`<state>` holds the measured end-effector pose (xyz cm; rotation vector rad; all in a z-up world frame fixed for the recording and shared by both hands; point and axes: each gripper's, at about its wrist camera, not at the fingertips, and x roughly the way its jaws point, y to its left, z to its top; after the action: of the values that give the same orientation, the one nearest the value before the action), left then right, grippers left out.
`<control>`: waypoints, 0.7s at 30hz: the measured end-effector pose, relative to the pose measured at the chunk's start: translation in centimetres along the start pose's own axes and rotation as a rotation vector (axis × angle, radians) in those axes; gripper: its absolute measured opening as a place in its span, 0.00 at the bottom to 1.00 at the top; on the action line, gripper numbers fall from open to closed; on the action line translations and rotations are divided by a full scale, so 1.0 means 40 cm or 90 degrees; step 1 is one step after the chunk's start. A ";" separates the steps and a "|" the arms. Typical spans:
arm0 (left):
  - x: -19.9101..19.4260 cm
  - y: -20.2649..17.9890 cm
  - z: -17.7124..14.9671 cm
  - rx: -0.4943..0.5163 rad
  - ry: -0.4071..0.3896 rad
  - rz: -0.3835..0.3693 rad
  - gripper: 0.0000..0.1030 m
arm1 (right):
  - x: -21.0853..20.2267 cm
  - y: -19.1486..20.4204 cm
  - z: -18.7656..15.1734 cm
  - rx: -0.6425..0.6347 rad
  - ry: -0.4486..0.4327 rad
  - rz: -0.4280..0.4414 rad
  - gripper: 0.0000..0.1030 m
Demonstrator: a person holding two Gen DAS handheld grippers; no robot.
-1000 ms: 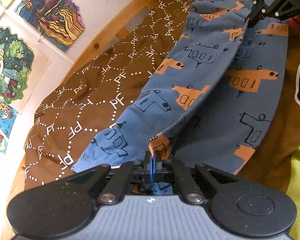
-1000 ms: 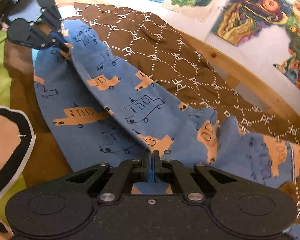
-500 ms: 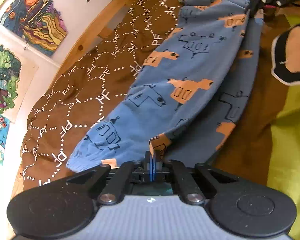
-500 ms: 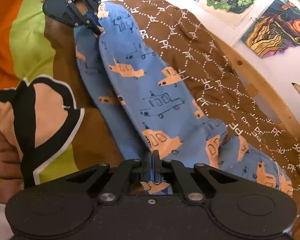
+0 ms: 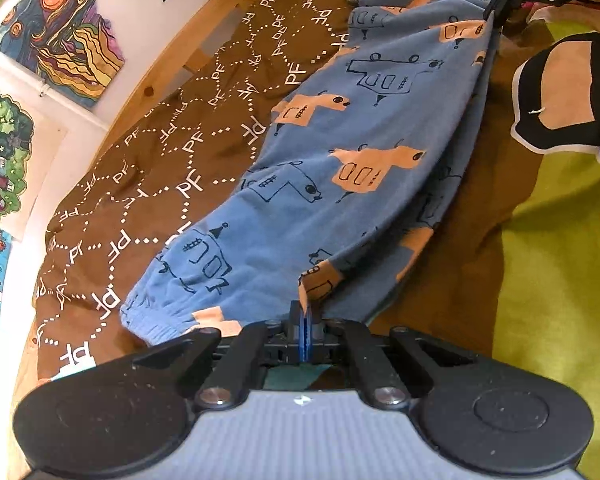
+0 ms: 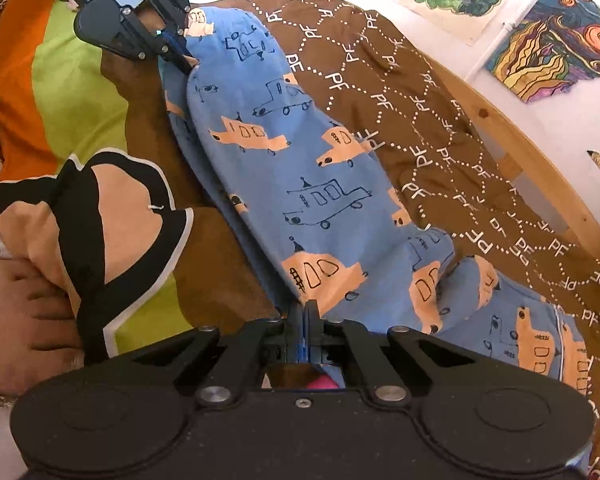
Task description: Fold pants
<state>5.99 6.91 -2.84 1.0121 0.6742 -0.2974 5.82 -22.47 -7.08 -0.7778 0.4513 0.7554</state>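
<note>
You can read only the white letters "PF", repeated inside a dotted honeycomb pattern across the brown fabric bedspread (image 5: 188,152) (image 6: 440,120).

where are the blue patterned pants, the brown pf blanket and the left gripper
blue pants with orange vehicle print (image 5: 320,152): left wrist view, middle of the top leg
brown blanket with white PF lettering (image 5: 172,160): left wrist view, bare stretch beside the pants
left gripper (image 5: 305,312): left wrist view, fingertips pinching the fabric edge
</note>
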 end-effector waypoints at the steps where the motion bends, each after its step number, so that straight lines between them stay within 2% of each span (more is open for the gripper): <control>1: -0.001 -0.001 0.001 0.000 0.001 -0.003 0.01 | 0.002 0.002 -0.001 -0.002 0.001 0.000 0.00; 3: -0.003 -0.002 0.003 -0.003 0.003 -0.005 0.04 | 0.007 -0.001 -0.004 0.003 0.005 0.002 0.02; 5: -0.012 0.003 0.006 -0.020 0.003 -0.018 0.22 | 0.002 -0.008 -0.005 0.013 0.004 0.008 0.15; 6: -0.020 0.008 0.009 -0.037 0.003 -0.028 0.27 | -0.004 -0.009 -0.005 0.019 0.003 0.007 0.17; 7: -0.029 0.016 0.011 -0.060 0.000 -0.040 0.37 | -0.012 -0.014 -0.004 0.029 0.003 0.003 0.22; 8: -0.037 0.025 0.014 -0.089 -0.001 -0.055 0.47 | -0.021 -0.021 -0.003 0.043 0.002 -0.004 0.33; 9: -0.042 0.033 0.019 -0.119 0.000 -0.069 0.50 | -0.034 -0.033 -0.004 0.064 0.002 -0.016 0.40; 11: -0.053 0.048 0.038 -0.194 -0.008 -0.095 0.59 | -0.059 -0.059 -0.007 0.101 0.001 -0.050 0.65; 12: -0.056 0.052 0.050 -0.219 -0.015 -0.102 0.65 | -0.071 -0.074 -0.011 0.123 0.002 -0.071 0.71; 14: -0.059 0.052 0.092 -0.269 -0.048 -0.107 0.95 | -0.096 -0.113 -0.030 0.193 0.002 -0.128 0.91; 18: -0.039 0.021 0.218 -0.306 -0.123 -0.140 1.00 | -0.133 -0.205 -0.099 0.361 -0.005 -0.200 0.99; 21: -0.010 -0.024 0.326 -0.295 -0.166 -0.176 1.00 | -0.145 -0.276 -0.177 0.498 -0.029 -0.208 0.99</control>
<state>10.11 -4.77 1.35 0.4273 0.6071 -0.4787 9.64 -35.65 -2.97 -0.0904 0.5127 0.2428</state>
